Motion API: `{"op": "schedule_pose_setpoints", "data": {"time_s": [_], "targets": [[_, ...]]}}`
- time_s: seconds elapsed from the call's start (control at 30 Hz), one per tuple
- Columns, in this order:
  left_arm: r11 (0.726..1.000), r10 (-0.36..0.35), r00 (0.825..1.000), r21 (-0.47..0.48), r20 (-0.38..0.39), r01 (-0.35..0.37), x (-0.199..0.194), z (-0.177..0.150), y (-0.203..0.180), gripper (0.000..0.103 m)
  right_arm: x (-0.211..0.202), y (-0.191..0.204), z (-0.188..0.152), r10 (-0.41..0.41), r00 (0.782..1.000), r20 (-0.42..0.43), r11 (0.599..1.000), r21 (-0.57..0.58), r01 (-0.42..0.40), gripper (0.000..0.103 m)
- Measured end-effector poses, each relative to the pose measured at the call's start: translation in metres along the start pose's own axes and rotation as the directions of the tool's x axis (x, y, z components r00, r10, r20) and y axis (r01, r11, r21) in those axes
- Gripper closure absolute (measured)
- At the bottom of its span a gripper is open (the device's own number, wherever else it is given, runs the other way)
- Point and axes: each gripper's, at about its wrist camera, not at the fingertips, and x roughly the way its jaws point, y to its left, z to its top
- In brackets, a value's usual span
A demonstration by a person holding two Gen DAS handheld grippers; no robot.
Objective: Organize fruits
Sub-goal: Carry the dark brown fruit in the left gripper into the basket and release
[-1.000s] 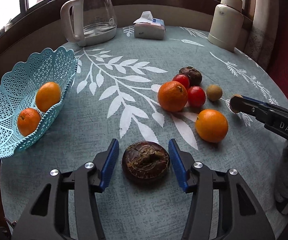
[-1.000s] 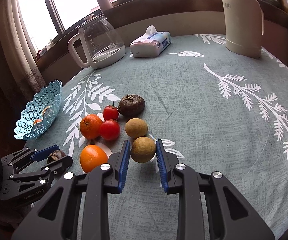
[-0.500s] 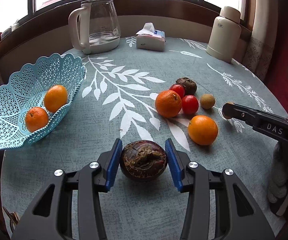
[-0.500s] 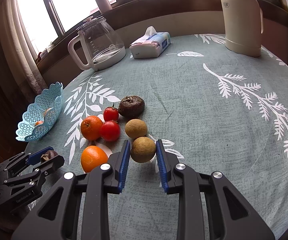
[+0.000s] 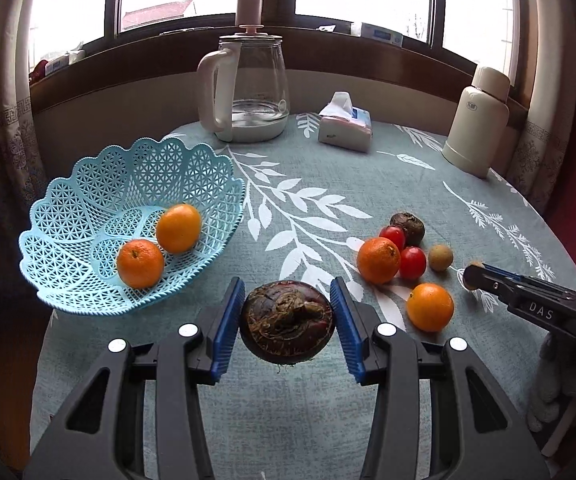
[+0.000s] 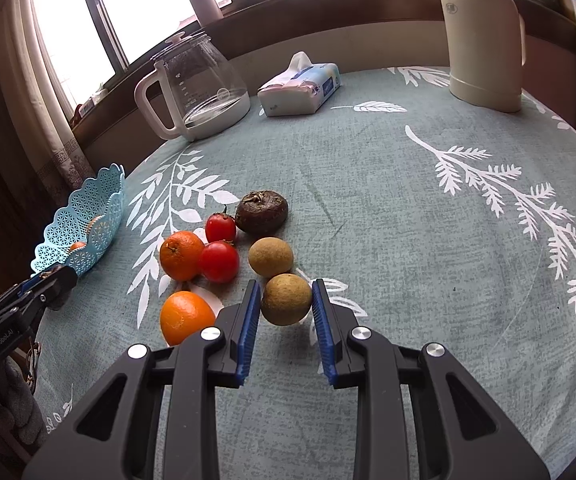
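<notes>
My left gripper (image 5: 287, 320) is shut on a dark brown-purple fruit (image 5: 287, 330) and holds it just above the tablecloth. To its left stands a light blue lattice basket (image 5: 88, 176) with two oranges (image 5: 140, 263) inside. My right gripper (image 6: 284, 304) is shut on a round brown fruit (image 6: 287, 299) at the near side of a fruit cluster. That cluster holds two oranges (image 6: 181, 255), two tomatoes (image 6: 219, 261), a second brown fruit (image 6: 270, 257) and a dark wrinkled fruit (image 6: 261, 212). In the right wrist view the left gripper (image 6: 54, 284) shows beside the basket (image 6: 88, 224).
At the back of the round table stand a glass kettle (image 5: 248, 92), a tissue pack (image 5: 346, 124) and a cream thermos (image 5: 476, 120). A window sill runs behind them. The table edge (image 5: 44, 344) drops off just below the basket.
My left gripper closed on the dark fruit and lifted it off the cloth, pulling back and up. The right gripper stayed shut on the brown fruit with little movement.
</notes>
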Motion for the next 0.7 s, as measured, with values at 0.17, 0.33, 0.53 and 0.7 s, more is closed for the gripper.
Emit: {"op": "schedule_pose_setpoints", "data": {"time_s": [0.17, 0.33, 0.53, 0.7], "targets": [[0.999, 0.042, 0.999, -0.028, 0.034, -0.041, -0.006, 0.008, 0.015, 0.057, 0.000, 0.000, 0.000, 0.000, 1.000, 0.000, 1.000, 0.000, 0.000, 0.076], [0.994, 0.101, 0.993, -0.041, 0.060, -0.099, -0.007, 0.014, 0.029, 0.057, 0.000, 0.000, 0.000, 0.000, 1.000, -0.001, 1.000, 0.000, 0.000, 0.076], [0.986, 0.145, 0.986, -0.089, 0.079, -0.138, -0.010, 0.020, 0.051, 0.057, 0.001, -0.002, -0.001, 0.000, 1.000, -0.003, 1.000, 0.003, 0.000, 0.076], [0.976, 0.187, 0.979, -0.124, 0.078, -0.177, -0.006, 0.023, 0.070, 0.057, 0.002, -0.003, -0.001, -0.002, 1.000, -0.003, 1.000, 0.004, 0.002, 0.076]]}}
